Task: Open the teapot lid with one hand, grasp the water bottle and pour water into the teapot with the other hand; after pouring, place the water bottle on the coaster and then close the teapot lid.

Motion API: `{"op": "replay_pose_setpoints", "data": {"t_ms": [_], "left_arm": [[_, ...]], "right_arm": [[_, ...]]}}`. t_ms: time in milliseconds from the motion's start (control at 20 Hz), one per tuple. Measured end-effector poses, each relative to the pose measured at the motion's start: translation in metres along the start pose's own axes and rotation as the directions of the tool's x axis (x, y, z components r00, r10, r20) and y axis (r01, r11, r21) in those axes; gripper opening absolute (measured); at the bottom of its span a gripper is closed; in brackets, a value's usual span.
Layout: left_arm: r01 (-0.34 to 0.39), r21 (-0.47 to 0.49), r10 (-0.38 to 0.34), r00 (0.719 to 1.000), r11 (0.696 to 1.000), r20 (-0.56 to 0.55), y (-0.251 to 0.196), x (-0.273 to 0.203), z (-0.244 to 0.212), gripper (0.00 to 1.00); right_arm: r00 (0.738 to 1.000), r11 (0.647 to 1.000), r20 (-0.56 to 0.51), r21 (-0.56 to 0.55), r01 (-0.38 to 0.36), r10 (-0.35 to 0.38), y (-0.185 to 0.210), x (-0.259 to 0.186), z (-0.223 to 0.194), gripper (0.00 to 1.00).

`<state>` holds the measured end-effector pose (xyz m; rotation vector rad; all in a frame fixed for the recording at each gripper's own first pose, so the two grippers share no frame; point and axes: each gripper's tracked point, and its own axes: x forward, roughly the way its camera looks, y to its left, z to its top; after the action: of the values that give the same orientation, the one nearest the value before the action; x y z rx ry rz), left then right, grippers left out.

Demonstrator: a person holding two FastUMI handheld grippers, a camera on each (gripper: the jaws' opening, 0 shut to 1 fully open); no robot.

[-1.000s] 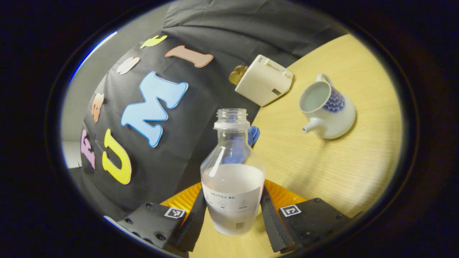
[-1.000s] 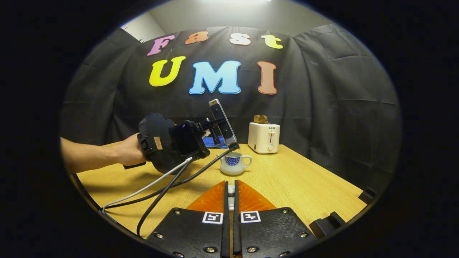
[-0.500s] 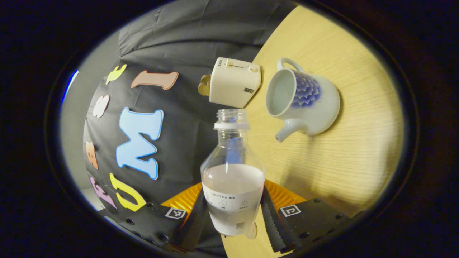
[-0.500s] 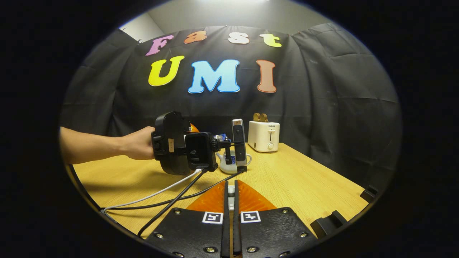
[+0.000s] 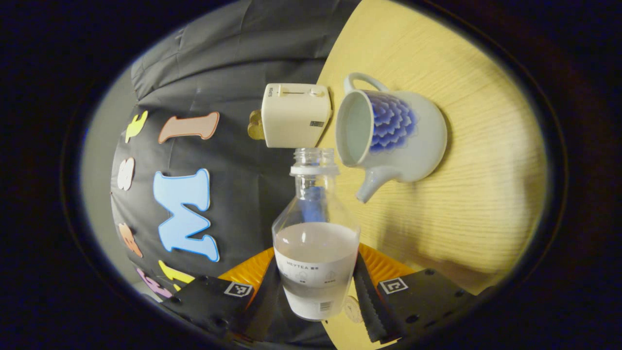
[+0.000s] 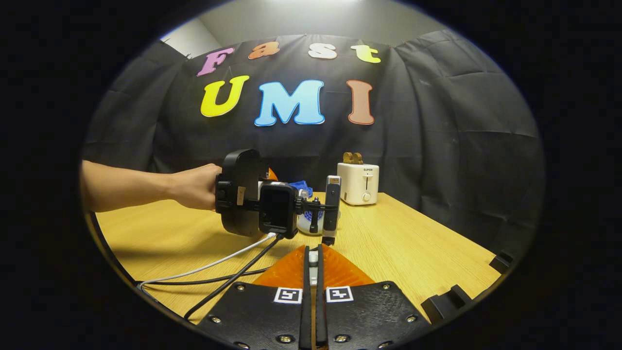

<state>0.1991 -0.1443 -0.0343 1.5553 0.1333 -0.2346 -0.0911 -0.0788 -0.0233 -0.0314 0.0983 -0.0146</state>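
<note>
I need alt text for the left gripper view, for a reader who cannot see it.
The left gripper holds an uncapped, partly filled water bottle, tipped with its mouth near the lidless teapot. The teapot stands on a wooden table, beside a white toaster.

A pale wood table (image 6: pixel 413 243) carries everything here, its grain running clean across the top. Right at the far edge, hard against the black cloth wall, stands a cream toaster (image 6: pixel 358 183) with something brown poking out of its slots. Just in front of it sits the white teapot (image 5: pixel 393 133) with the blue petal pattern, open-topped, lid off, spout and handle both in sight. A blue cloth (image 6: pixel 300 187) lies near the far edge, left of the toaster. Two cables (image 6: pixel 218 279), one white and one black, trail over the near left part of the table.
</note>
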Motion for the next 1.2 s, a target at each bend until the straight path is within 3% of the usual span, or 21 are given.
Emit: {"op": "replay_pose_setpoints", "data": {"t_ms": [600,1200], "left_arm": [[-0.021,0.176,0.024,1.0,0.984,-0.017,0.019,-0.003,0.003,0.87],[0.006,0.303,0.004,1.0,0.953,-0.031,0.027,-0.009,0.01,0.87]], "right_arm": [[1.0,1.0,0.001,-0.008,0.006,-0.006,-0.004,-0.001,-0.001,0.04],[1.0,1.0,-0.012,0.002,0.006,-0.006,-0.007,-0.003,-0.005,0.04]]}}
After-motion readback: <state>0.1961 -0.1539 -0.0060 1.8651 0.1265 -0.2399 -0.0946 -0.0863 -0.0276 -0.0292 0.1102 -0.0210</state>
